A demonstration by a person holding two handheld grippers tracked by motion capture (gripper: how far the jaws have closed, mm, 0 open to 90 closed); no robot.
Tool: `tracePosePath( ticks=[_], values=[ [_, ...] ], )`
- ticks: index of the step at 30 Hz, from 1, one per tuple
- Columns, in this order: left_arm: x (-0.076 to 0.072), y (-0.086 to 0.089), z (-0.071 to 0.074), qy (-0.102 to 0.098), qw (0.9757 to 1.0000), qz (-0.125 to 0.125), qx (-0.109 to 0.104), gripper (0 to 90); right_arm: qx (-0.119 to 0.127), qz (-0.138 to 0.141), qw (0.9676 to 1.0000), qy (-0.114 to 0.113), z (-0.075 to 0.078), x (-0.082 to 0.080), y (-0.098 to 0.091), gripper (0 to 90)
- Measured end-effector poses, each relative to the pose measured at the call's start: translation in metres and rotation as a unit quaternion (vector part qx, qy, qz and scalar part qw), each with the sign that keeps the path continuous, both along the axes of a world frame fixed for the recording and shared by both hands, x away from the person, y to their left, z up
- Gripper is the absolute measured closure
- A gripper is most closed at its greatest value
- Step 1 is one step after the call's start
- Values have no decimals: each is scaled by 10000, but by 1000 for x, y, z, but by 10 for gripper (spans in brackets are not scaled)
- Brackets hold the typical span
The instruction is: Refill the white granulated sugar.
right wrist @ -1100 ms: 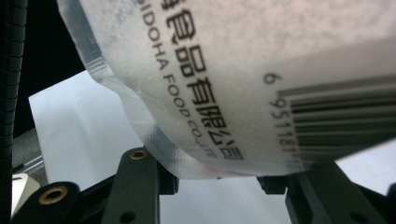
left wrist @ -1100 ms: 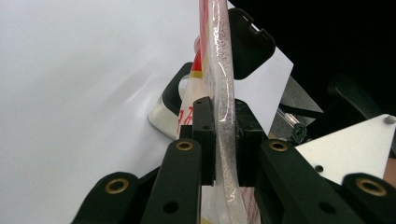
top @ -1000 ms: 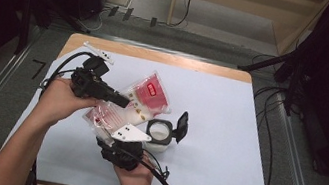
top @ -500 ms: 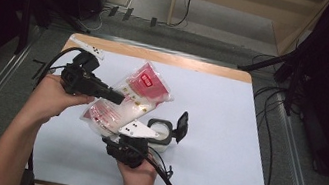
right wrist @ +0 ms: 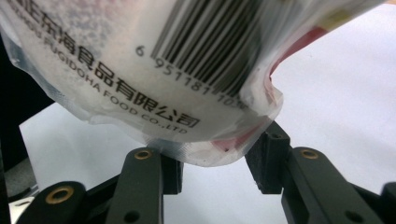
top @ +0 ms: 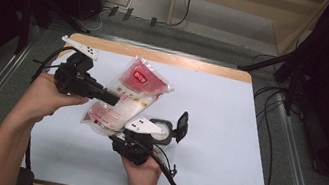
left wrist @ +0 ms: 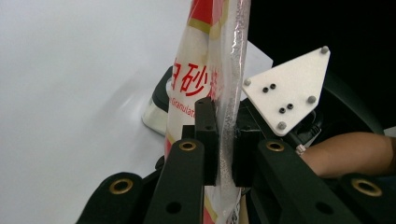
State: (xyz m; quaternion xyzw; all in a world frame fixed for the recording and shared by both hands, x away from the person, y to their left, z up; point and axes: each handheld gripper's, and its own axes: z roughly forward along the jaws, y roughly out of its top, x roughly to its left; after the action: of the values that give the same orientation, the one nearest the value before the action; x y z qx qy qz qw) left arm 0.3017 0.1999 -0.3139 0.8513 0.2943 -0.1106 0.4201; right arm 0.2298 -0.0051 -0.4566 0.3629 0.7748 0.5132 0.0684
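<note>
A clear plastic bag (top: 129, 96) with red and white print, filled with white grains, hangs tilted above the table. My left gripper (top: 113, 99) is shut on the bag's side seam; in the left gripper view the pads (left wrist: 208, 135) pinch the thin seam of the bag (left wrist: 201, 70). My right gripper (top: 117, 135) sits under the bag's lower end. In the right gripper view the barcode end of the bag (right wrist: 140, 70) droops between the parted jaws of the right gripper (right wrist: 215, 168), and the pads do not visibly press it.
A small glass jar (top: 162, 131) with its black flip lid (top: 181, 126) raised stands on the white table (top: 226, 133) just right of the right gripper; the jar (left wrist: 156, 112) also shows behind the bag. Cables trail from both grippers.
The bag has shifted slightly left and tipped more upright in the left gripper. The right gripper has stayed under its lower end.
</note>
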Motion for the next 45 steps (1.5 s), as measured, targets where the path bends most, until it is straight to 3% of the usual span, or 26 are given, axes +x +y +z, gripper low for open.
tracePosePath(
  ticks=[6,11,24,29,35,38,41,43,45],
  values=[
    [4,1,-1,-63,9997,237,38,872,-100,176,9998,-62,1,-1,4,609],
    [5,8,2,-64,9986,518,20,877,105,331,9994,89,3,2,3,609],
    [12,29,1,-422,9955,842,-83,885,-279,744,9968,-43,5,0,4,596],
    [20,33,-6,-426,9939,1018,-69,885,-342,998,9943,-141,9,-2,-1,582],
    [30,30,-18,-494,9920,1154,-105,886,-237,1207,9924,33,11,0,-14,577],
    [37,29,-27,-392,9932,1091,-53,886,-293,1271,9915,-34,12,-1,-22,571],
    [44,28,-38,-323,9926,1163,-102,887,-248,1283,9912,-212,17,-4,-35,570],
    [48,28,-43,-376,9923,1176,-80,887,-216,1324,9906,-271,20,-4,-43,564],
    [50,25,-46,-409,9913,1253,-54,887,-348,1328,9900,-332,20,-4,-51,561]
  ],
)
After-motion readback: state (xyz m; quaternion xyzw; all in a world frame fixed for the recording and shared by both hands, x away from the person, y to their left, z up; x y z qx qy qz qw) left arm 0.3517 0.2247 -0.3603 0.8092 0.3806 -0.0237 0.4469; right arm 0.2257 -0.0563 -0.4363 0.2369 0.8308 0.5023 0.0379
